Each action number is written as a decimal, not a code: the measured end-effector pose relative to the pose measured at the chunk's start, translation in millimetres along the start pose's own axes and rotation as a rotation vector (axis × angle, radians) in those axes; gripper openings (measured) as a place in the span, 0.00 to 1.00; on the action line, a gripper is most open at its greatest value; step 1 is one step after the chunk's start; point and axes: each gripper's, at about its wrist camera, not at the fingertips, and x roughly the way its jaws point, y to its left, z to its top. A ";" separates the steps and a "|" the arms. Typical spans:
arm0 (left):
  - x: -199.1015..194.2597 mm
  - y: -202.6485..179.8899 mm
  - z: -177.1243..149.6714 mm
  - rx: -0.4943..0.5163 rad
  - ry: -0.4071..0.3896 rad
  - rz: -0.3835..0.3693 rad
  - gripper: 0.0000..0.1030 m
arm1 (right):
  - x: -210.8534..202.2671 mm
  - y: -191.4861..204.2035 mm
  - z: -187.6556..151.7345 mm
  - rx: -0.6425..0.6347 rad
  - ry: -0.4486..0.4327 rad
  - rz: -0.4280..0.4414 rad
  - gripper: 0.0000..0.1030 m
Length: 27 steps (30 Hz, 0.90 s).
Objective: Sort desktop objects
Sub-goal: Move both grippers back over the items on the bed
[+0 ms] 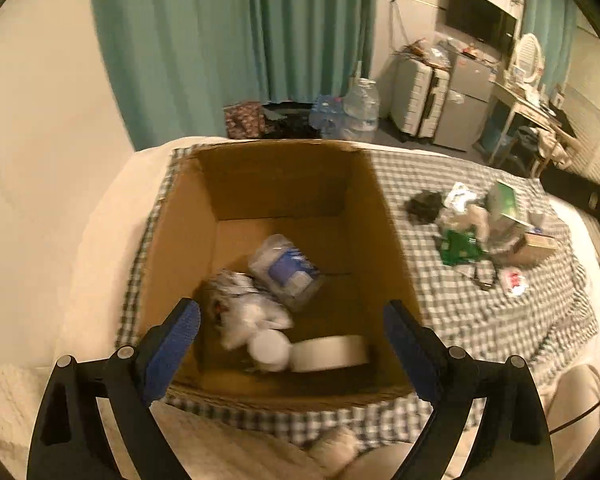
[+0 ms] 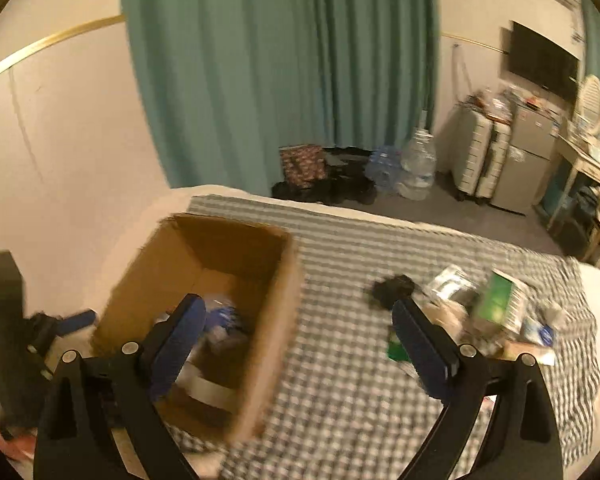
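Lying flat in box (image 1: 284, 184), bottle (image 1: 286, 270) points corner-to-corner.

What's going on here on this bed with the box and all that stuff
A person holding two grippers is sorting clutter into a cardboard box on a checkered cloth. The left gripper hangs open over the box, which holds a tape roll and wrapped packets. The right gripper is open and empty. A pile with a green box waits.

left wrist view looks down into the cardboard box (image 1: 280, 184); right wrist view sits farther back, sharing it.
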 end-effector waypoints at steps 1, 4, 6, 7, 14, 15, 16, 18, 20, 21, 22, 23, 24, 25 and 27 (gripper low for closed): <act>-4.5 -13.8 1.2 0.017 0.002 -0.014 0.92 | -6.4 -15.7 -8.5 0.020 -0.001 -0.015 0.92; -12.0 -49.6 1.1 0.039 -0.002 -0.019 0.98 | -22.0 -63.4 -33.2 0.083 0.004 -0.042 0.92; -12.9 -75.7 -0.3 0.043 0.001 -0.037 0.99 | -32.2 -99.2 -52.0 0.125 0.006 -0.075 0.92; -11.6 -89.4 -1.7 0.045 0.009 -0.052 0.99 | -33.9 -109.6 -56.9 0.133 0.009 -0.090 0.92; 18.2 -177.9 -18.4 0.077 0.047 -0.085 0.99 | -52.3 -190.6 -97.3 0.162 -0.030 -0.199 0.92; 22.9 -184.9 -20.4 0.075 0.049 -0.083 0.99 | -50.4 -199.3 -102.1 0.161 -0.030 -0.212 0.92; 31.1 -195.4 -23.1 0.069 0.052 -0.078 0.99 | -48.3 -207.0 -107.3 0.160 -0.034 -0.218 0.92; 47.0 -209.8 -26.6 0.046 0.062 -0.074 0.99 | -39.8 -221.6 -116.4 0.160 -0.032 -0.218 0.92; 62.2 -217.7 -28.2 0.027 0.076 -0.084 0.99 | -29.5 -235.4 -123.6 0.169 -0.022 -0.211 0.92; 70.9 -221.5 -27.5 0.018 0.086 -0.085 0.99 | -23.6 -242.3 -127.0 0.173 -0.015 -0.208 0.92; 83.2 -226.6 -25.6 0.004 0.097 -0.080 0.99 | -14.4 -249.8 -129.7 0.167 0.001 -0.208 0.92; 91.9 -229.1 -24.4 -0.005 0.101 -0.070 0.99 | -5.8 -255.1 -131.4 0.150 0.013 -0.219 0.92; 101.8 -232.7 -22.1 -0.011 0.108 -0.052 0.99 | 0.8 -259.8 -133.0 0.135 0.018 -0.238 0.92; 109.6 -234.9 -19.7 -0.015 0.115 -0.039 0.99 | 8.2 -264.6 -133.6 0.115 0.023 -0.260 0.92; 131.3 -243.2 -11.5 -0.015 0.131 -0.028 0.99 | 21.6 -277.0 -129.9 0.081 0.033 -0.268 0.92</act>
